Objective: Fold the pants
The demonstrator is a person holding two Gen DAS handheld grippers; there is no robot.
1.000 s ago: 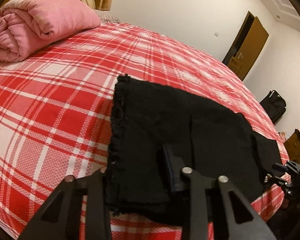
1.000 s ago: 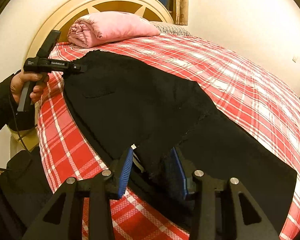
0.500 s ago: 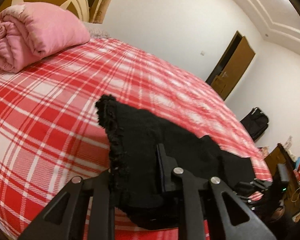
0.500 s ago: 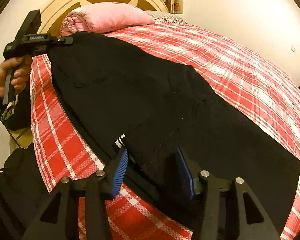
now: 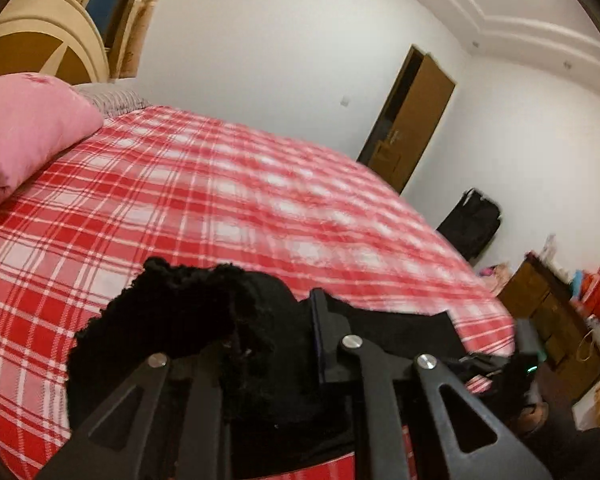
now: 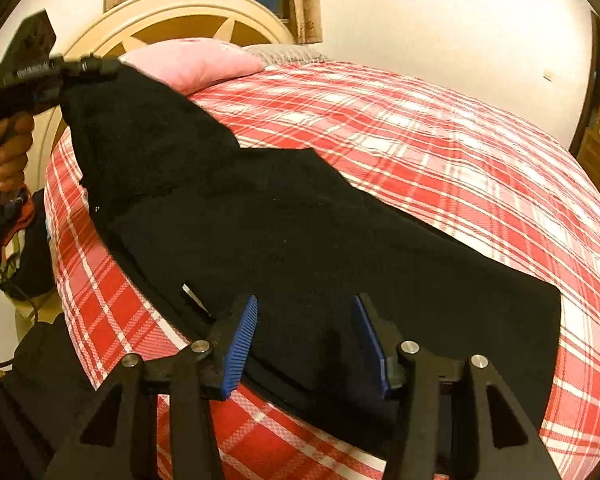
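Note:
Black pants (image 6: 300,220) lie along the near edge of a red plaid bed (image 6: 440,152). My left gripper (image 5: 260,320) is shut on the frilled waist end (image 5: 188,312) and holds it bunched up above the sheet. The right wrist view shows that gripper (image 6: 96,66) at the top left, held by a hand (image 6: 8,148), with cloth hanging from it. My right gripper (image 6: 305,320) stands open. Its blue pads (image 6: 240,340) are wide apart, one on each side of the lower leg part of the pants.
A rolled pink quilt (image 5: 28,132) lies by the cream headboard (image 6: 172,20). Beyond the bed are a brown door (image 5: 412,120), a black bag (image 5: 470,220) on the floor and a wooden cabinet (image 5: 540,300). Bare plaid sheet (image 5: 220,184) stretches past the pants.
The left gripper has lifted the waist end off the bed, so the flat cloth is now bunched and raised. The right gripper's pads have spread slightly wider around the leg cloth.

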